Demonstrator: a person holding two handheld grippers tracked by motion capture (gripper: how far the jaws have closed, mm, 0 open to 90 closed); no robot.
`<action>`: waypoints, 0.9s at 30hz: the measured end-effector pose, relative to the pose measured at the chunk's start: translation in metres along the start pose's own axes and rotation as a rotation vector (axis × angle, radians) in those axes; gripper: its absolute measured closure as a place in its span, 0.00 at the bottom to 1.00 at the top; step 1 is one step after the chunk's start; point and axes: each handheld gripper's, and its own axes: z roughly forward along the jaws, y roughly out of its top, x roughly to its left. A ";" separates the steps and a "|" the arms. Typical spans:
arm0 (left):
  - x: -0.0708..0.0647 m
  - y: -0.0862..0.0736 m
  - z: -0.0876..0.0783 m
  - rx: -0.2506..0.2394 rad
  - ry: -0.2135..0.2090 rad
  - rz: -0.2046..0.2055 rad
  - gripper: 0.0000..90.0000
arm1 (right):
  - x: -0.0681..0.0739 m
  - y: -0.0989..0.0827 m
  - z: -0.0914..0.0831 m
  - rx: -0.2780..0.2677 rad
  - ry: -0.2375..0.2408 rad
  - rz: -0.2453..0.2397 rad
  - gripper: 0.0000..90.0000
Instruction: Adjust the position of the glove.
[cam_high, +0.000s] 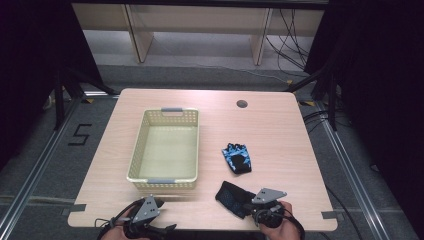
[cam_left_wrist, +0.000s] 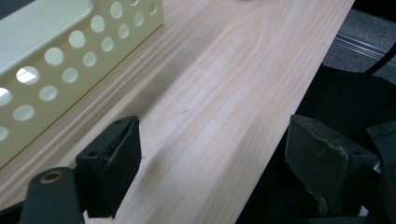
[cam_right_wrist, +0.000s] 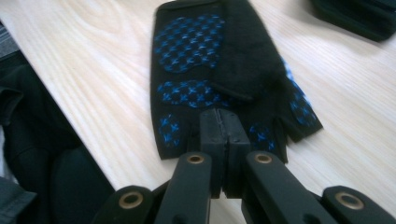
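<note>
Glove (cam_right_wrist: 219, 79) lies flat, fingers toward the right claw (cam_right_wrist: 226, 140), clamped on its finger edge.

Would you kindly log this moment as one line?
right tongs: shut on near glove | left tongs: open, idle | basket: empty

Lab, taped floor (cam_high: 79, 134), cables (cam_high: 290, 42), rails (cam_high: 350, 170)

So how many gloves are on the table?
2. One glove lies alone to the right of the basket. The other glove is at the near edge, at the right claw.
</note>
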 end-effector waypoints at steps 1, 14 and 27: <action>0.001 0.000 0.000 0.005 0.004 -0.002 0.20 | -0.003 -0.001 -0.001 -0.003 -0.004 0.003 1.00; 0.000 0.000 0.000 -0.012 0.001 -0.015 0.20 | -0.011 0.001 -0.017 -0.023 -0.020 0.016 1.00; 0.001 0.000 -0.001 -0.012 -0.011 -0.020 0.20 | -0.019 0.022 -0.017 -0.086 -0.061 0.003 1.00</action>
